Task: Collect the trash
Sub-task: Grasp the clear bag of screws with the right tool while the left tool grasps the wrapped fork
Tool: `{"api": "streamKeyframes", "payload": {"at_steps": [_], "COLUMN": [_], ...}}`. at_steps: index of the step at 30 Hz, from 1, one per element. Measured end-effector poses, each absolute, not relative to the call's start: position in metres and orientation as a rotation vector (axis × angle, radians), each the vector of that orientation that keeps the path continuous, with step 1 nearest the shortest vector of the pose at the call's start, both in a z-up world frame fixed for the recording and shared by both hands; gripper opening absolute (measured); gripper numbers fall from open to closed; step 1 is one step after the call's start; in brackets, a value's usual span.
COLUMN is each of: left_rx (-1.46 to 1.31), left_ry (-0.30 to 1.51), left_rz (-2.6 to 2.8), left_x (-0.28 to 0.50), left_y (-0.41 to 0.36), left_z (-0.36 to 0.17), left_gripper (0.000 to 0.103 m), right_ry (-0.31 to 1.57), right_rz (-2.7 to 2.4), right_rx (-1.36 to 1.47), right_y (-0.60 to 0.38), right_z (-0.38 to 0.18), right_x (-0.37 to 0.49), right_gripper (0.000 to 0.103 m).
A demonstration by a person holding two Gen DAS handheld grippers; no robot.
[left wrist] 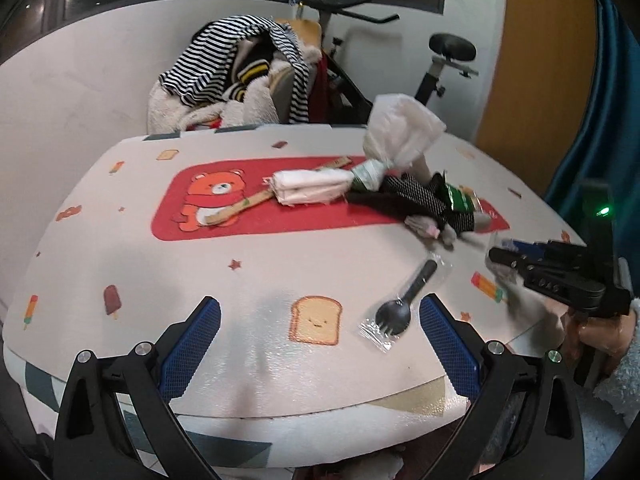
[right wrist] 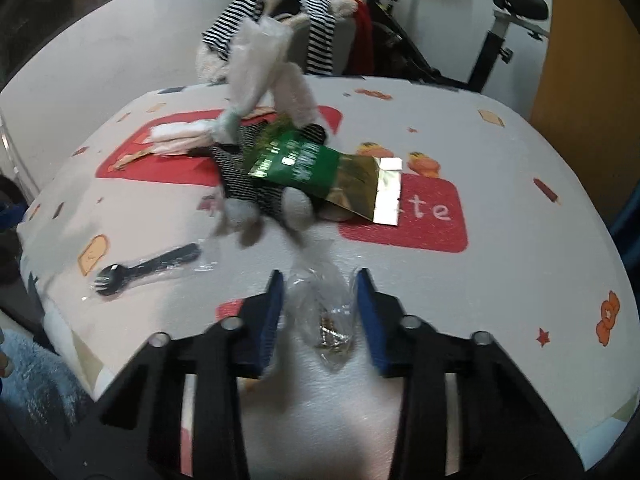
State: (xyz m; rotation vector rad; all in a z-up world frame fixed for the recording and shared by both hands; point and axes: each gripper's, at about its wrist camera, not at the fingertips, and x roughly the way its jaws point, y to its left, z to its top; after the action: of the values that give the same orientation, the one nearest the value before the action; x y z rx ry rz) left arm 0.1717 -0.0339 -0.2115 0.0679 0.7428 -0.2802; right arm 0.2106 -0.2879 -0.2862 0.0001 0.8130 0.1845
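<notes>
Clear crinkled wrapper [right wrist: 320, 312] between R gripper [right wrist: 320, 300] fingers, part-closed, contact unclear; L gripper [left wrist: 320, 320] fingers wide, empty.

Just between the tips of the left tongs [left wrist: 320, 308], the tablecloth [left wrist: 120, 240] shows a toast print [left wrist: 316, 320]. Farther out is a red bear panel [left wrist: 216, 196] with a wooden ruler [left wrist: 256, 200] across it. Past the table's far edge stands a chair [left wrist: 304, 30] heaped with striped clothes [left wrist: 208, 60], and right of that an exercise bike [left wrist: 436, 64]. Ahead of the right tongs [right wrist: 318, 276] lies a black-and-white sock [right wrist: 236, 182].
</notes>
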Motion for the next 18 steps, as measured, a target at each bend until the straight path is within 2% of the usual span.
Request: {"api": "streamKeyframes", "payload": {"at_steps": [2,4,6,13,18], "left_rx": [0.095,0.125,0.136,0.196,0.209], "left_ry": [0.743,0.767,0.801,0.861,0.885], "left_rz": [-0.295,-0.325,-0.376,-0.494,-0.521], "left_x": [0.173,0.177,0.183,0.204,0.216], "left_y": [-0.042,-0.051,-0.061,-0.091,-0.104], "left_z": [-0.214,-0.218,-0.224,-0.244,-0.252], "left_gripper": [0.092,0.071,0.063,0.06,0.053], "right_ry": [0.787,0.756,0.734,0.693,0.673], "right_rz": [0.2,0.217,0.229,0.248,0.261], "right_rx": [0.008,0.038,0.07,0.114,0.154], "right_y": [-0.286,-0.286,-0.287,-0.287,-0.291], "right_z": [-0.28,-0.273,-0.267,-0.26,-0.263], "right_x": [0.204,0.195,0.187,0.165,0.157], "right_gripper": [0.03,0.028,0.028,0.028,0.027]}}
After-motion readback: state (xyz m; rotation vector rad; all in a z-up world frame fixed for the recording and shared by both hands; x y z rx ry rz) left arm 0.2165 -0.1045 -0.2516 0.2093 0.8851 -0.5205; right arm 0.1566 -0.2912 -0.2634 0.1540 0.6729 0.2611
